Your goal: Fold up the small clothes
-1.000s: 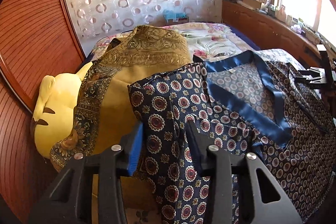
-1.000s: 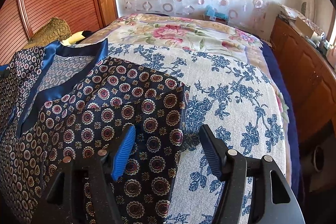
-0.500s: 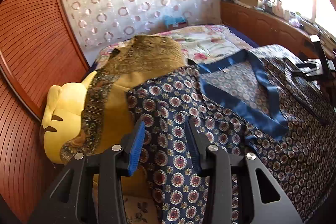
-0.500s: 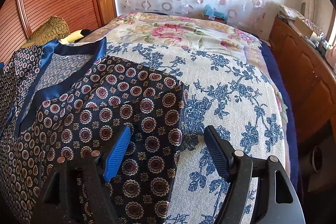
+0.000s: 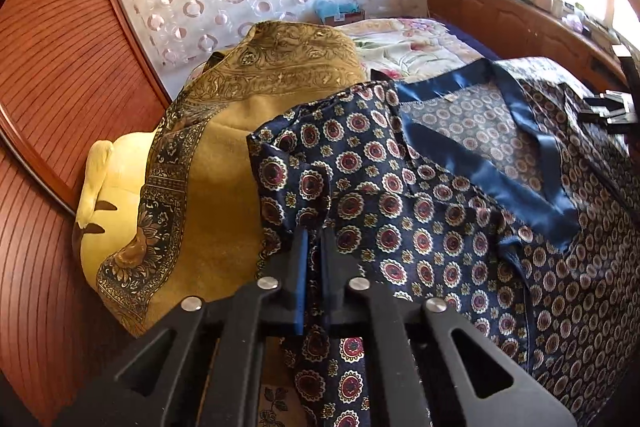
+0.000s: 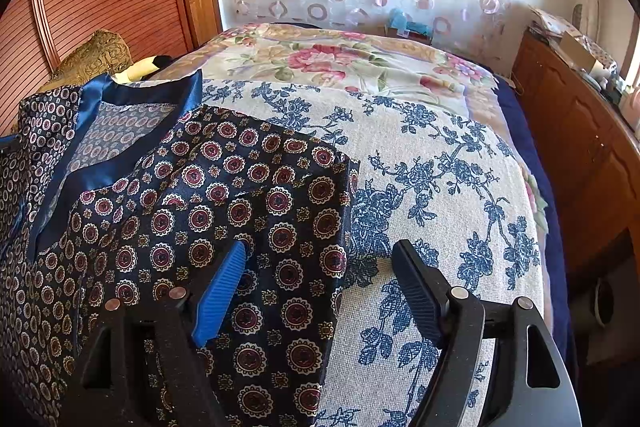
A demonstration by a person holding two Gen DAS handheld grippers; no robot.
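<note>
I am at the gripping step of a side fold on the patterned top [image 5: 440, 227], which lies spread on the bed [image 6: 440, 187], collar toward twelve o'clock in both wrist views. My left gripper [image 5: 314, 239] has its jaws pinched together on a pleat of the top's edge; in the left view the cloth bunches up right at the blue pads and hangs down between the black arms toward six o'clock. So that side is caught.

My right gripper [image 6: 316, 279] is not holding anything. Its jaws stand wide and are only just creeping wider, straddling the top's right-hand edge: the blue pad [image 6: 220, 291] sits over the fabric at about eight o'clock, the dark one over the flowered bedspread at about four o'clock.

Beyond the top at ten o'clock in the left view, a mustard scarf [image 5: 248, 115] drapes over a yellow plush toy [image 5: 108, 211], touching the top's corner.

Next, I judge, the right jaws need to close on that edge. Then both hands can lift together. This satin looks slippery, so a shallow bite could slide out.
</note>
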